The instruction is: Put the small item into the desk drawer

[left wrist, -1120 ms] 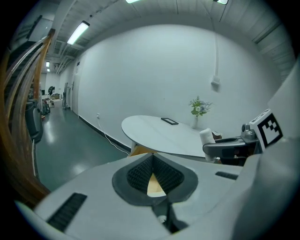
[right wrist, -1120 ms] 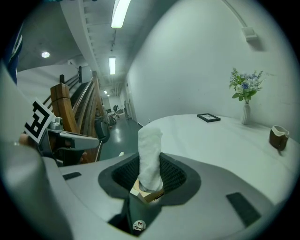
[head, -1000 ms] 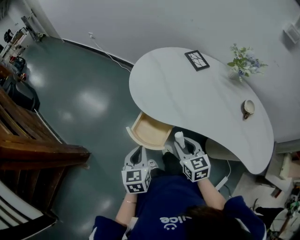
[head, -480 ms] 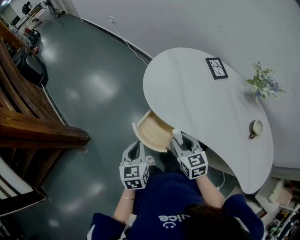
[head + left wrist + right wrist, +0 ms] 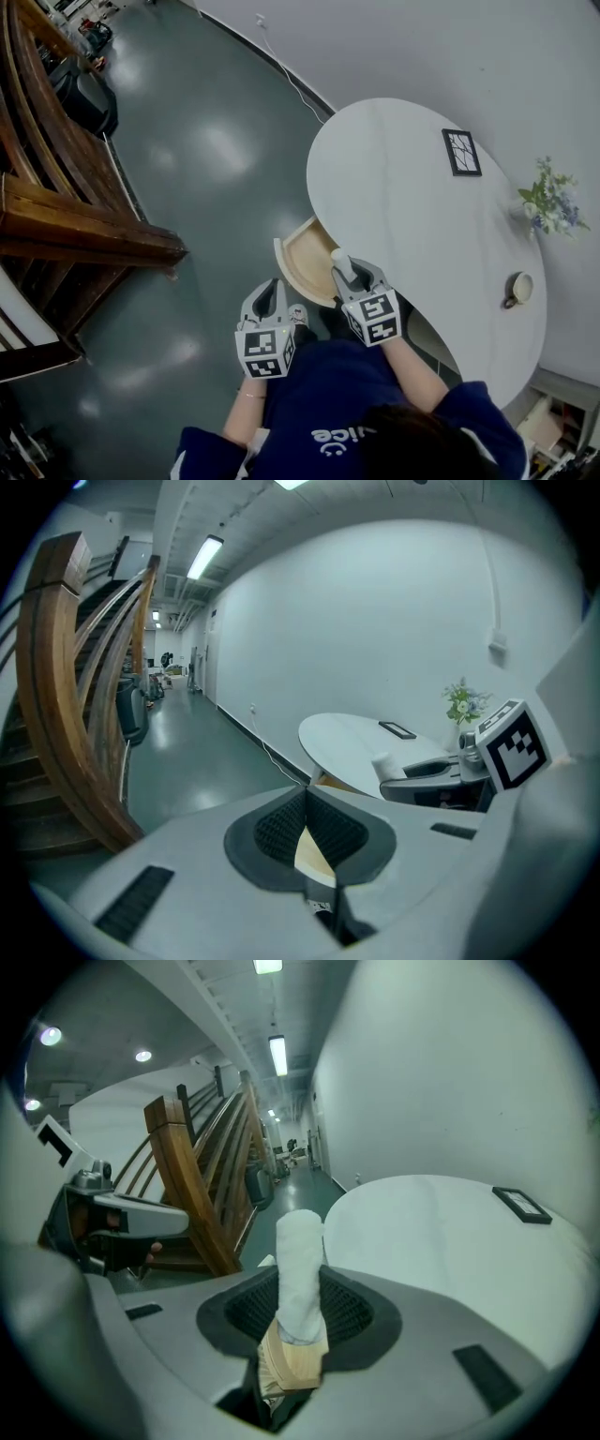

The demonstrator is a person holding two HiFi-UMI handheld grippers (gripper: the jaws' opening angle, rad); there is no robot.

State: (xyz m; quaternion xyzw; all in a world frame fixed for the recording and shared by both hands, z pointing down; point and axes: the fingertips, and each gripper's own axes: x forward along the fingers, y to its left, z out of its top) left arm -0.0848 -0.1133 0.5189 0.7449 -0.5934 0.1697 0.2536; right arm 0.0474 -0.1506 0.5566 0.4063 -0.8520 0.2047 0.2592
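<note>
A small white roll [image 5: 300, 1265] stands upright between the pads of my right gripper [image 5: 300, 1312], which is shut on it. In the head view that gripper [image 5: 349, 275] holds the roll [image 5: 341, 263] at the right edge of the open wooden drawer [image 5: 305, 262], just under the rim of the white table [image 5: 403, 197]. My left gripper [image 5: 268, 298] hangs lower left of the drawer, apart from it. Its pads meet at the tips in the left gripper view [image 5: 306, 803], with nothing held. The right gripper [image 5: 433, 772] and roll [image 5: 384, 764] also show there.
On the table lie a black picture frame [image 5: 461, 152], a vase of flowers [image 5: 553, 202] and a cup [image 5: 517, 289], all far from the drawer. A wooden staircase [image 5: 66, 216] rises at the left. Glossy grey floor [image 5: 206, 159] stretches beyond the drawer.
The right gripper has carried the white roll left and slightly down, closer to the open drawer. The left gripper has shifted a little. The head view has swung, so the table sits further right.
</note>
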